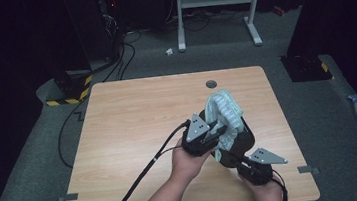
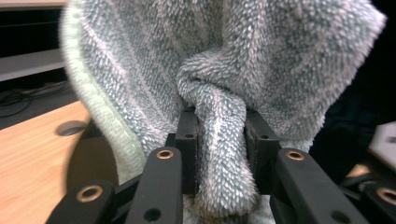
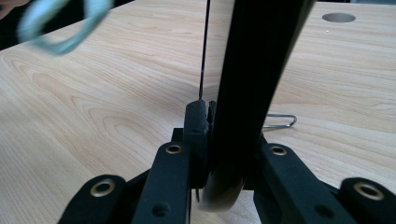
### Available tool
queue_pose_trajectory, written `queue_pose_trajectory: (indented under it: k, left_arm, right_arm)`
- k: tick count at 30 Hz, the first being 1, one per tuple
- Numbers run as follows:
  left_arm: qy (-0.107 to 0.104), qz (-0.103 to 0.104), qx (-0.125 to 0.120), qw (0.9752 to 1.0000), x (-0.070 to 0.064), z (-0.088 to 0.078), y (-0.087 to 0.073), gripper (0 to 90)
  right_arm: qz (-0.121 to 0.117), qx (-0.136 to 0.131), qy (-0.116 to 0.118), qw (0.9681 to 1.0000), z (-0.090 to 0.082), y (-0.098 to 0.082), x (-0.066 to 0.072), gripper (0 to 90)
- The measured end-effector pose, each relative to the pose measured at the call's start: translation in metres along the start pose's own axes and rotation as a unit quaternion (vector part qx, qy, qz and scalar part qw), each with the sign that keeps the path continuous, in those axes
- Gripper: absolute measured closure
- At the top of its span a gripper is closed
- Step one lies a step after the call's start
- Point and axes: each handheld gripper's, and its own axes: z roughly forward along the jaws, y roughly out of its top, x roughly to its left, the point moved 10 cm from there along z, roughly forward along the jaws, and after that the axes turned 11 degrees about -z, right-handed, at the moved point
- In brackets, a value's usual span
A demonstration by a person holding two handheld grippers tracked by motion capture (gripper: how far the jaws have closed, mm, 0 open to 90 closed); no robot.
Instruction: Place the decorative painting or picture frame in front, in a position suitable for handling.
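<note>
While I looked for logos or lettering, honestly nothing readable turns up on any of this stuff, so on to the layout. Biggest thing is the wooden tabletop (image 1: 135, 135), light wood grain with a round grommet hole (image 1: 211, 83) near its far edge. Around it is grey carpet floor (image 1: 32, 161) with a white frame stand (image 1: 217, 6) at the back.

Next down is the black frying pan (image 1: 236, 147), sitting toward the right-near part of the tabletop. Its black handle (image 3: 259, 70) rises straight out from between the right tongs (image 3: 219, 140), which are clamped on it, so the pan runs away from those tongs toward the middle of the tabletop. In the high view the right tongs (image 1: 256, 167) are at the pan's near end, in the person's right hand (image 1: 266, 192).

Then the towel (image 2: 224, 70), a fuzzy pale green-grey striped one. The left tongs (image 2: 219, 140) are pinched shut on a bunched fold of it, and the rest of the cloth spreads up and out past the tips. From above, the towel (image 1: 224, 113) hangs over the pan, right beside the left tongs (image 1: 205, 138), held in the left hand (image 1: 188, 162).

Smallest bit: a thin wire loop (image 3: 280, 122) lying on the tabletop just past the right tongs.
</note>
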Motion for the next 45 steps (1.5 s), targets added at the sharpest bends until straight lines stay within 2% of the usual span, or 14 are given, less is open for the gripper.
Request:
queue_pose_trajectory:
  k: [7, 10, 13, 16, 18, 27, 31, 34, 39, 45]
  left_arm:
    - [0.044, -0.023, 0.004, 0.9988, 0.041, 0.003, 0.002, 71.4]
    - [0.053, -0.03, 0.006, 0.9982, 0.05, 0.004, -0.002, 71.3]
    - [0.053, -0.038, 0.009, 0.9978, 0.052, 0.005, -0.006, 71.4]
    - [0.052, -0.036, 0.013, 0.9979, 0.046, 0.004, -0.009, 71.5]
    - [0.041, -0.031, 0.016, 0.9985, 0.037, 0.003, -0.012, 71.5]
    - [-0.011, -0.009, 0.021, 0.9997, -0.012, 0.001, -0.02, 71.4]
    - [-0.019, -0.007, 0.019, 0.9996, -0.02, 0.0, -0.019, 71.3]
    - [-0.012, -0.006, 0.014, 0.9998, -0.012, 0.001, -0.016, 71.2]
    - [0.018, -0.011, 0.011, 0.9997, 0.018, 0.005, -0.012, 71.3]
    - [0.065, -0.026, 0.013, 0.9975, 0.057, 0.005, -0.008, 71.3]
  right_arm:
    - [0.001, -0.001, 0.0, 1.0, 0.0, 0.001, 0.0, 79.1]
    - [0.0, -0.002, 0.0, 1.0, 0.0, 0.001, -0.001, 79.0]
    - [0.0, -0.002, -0.001, 1.0, 0.0, 0.001, -0.001, 79.0]
    - [-0.002, -0.001, -0.002, 1.0, 0.0, 0.001, 0.0, 79.0]
    - [-0.005, 0.001, -0.002, 1.0, 0.0, 0.0, 0.0, 79.0]
    - [-0.003, 0.003, -0.002, 1.0, 0.0, -0.001, 0.0, 79.1]
    - [-0.003, 0.003, -0.001, 1.0, 0.0, -0.001, 0.0, 79.1]
    - [-0.003, -0.001, -0.002, 1.0, 0.001, 0.001, 0.0, 79.1]
    - [-0.002, -0.002, -0.002, 1.0, 0.0, 0.002, -0.001, 78.9]
    - [-0.003, -0.003, -0.002, 1.0, 0.0, 0.002, -0.001, 78.9]
